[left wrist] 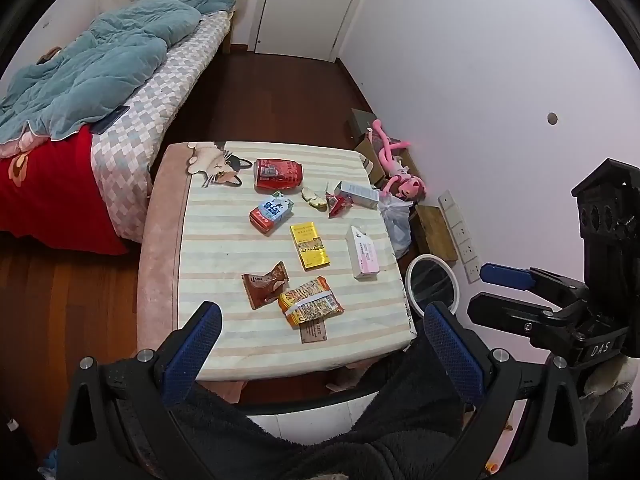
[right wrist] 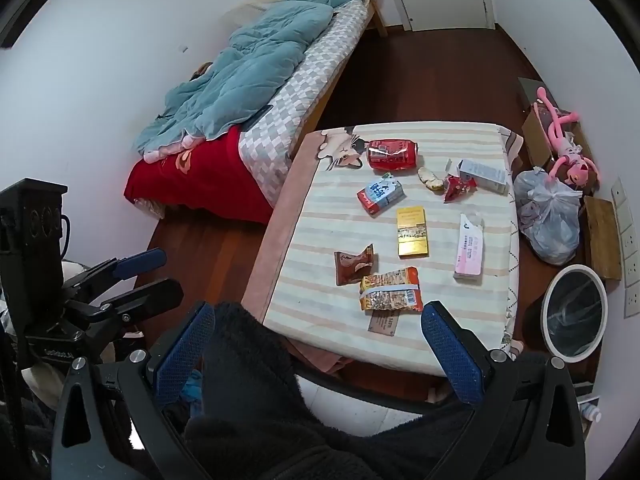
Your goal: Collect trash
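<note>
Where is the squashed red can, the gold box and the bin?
Red can (left wrist: pixel 278 174), left wrist view, middle of its dented side.
Gold box (right wrist: pixel 413 231), right wrist view, centre of its top face.
Bin (right wrist: pixel 549 293), right wrist view, left white rim.

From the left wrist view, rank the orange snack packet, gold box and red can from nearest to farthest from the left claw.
Left claw is open at the table's near edge.
1. Orange snack packet, near edge, just ahead.
2. Gold box, table middle.
3. Red can, far side, beside the cat print.
</note>
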